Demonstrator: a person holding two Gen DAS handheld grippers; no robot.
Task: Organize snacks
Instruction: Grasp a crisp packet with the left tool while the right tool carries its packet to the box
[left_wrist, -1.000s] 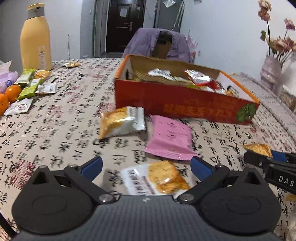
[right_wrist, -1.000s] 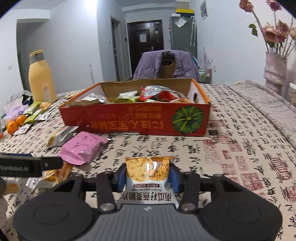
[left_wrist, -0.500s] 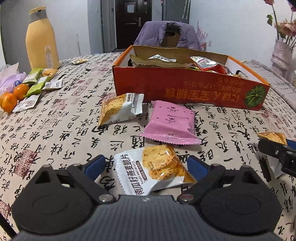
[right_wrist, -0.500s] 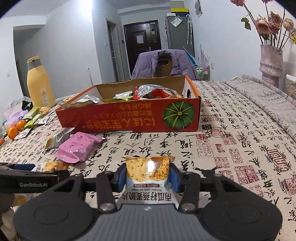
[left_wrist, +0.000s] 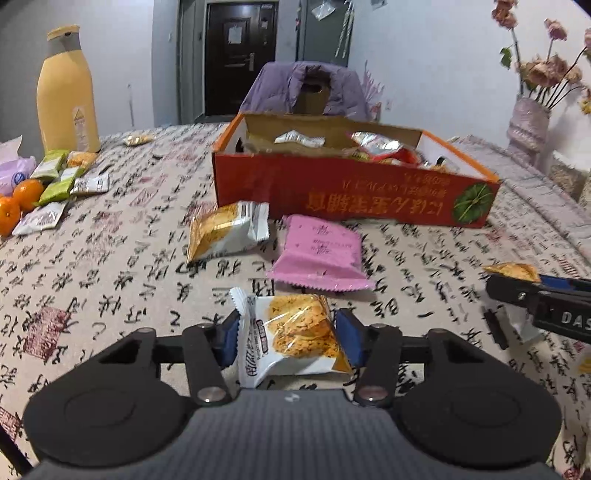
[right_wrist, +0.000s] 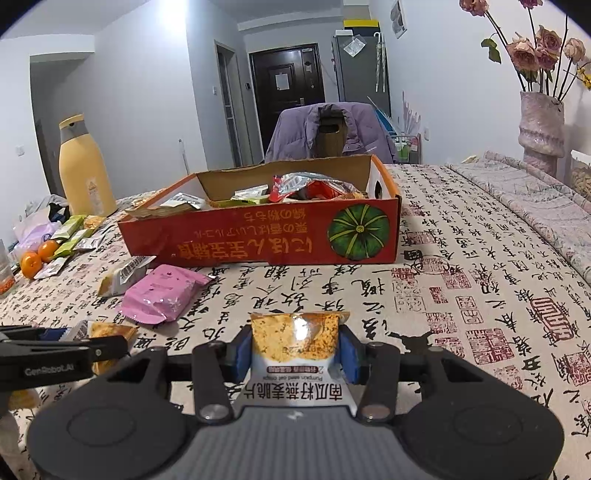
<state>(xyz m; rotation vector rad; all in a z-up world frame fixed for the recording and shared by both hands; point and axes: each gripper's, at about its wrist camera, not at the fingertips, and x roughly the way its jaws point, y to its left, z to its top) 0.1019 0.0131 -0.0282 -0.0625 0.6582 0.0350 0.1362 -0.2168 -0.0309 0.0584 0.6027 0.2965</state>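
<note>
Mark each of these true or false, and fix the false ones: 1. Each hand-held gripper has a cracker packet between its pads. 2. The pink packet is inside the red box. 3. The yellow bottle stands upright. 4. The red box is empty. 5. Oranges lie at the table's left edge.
1. True: the left hand-held gripper, whose jaws have just been closing, has a cracker packet, and the right hand-held gripper has another packet.
2. False: the pink packet lies on the table in front of the red box.
3. True: the yellow bottle is upright.
4. False: the box holds several packets.
5. True: oranges lie there.
</note>
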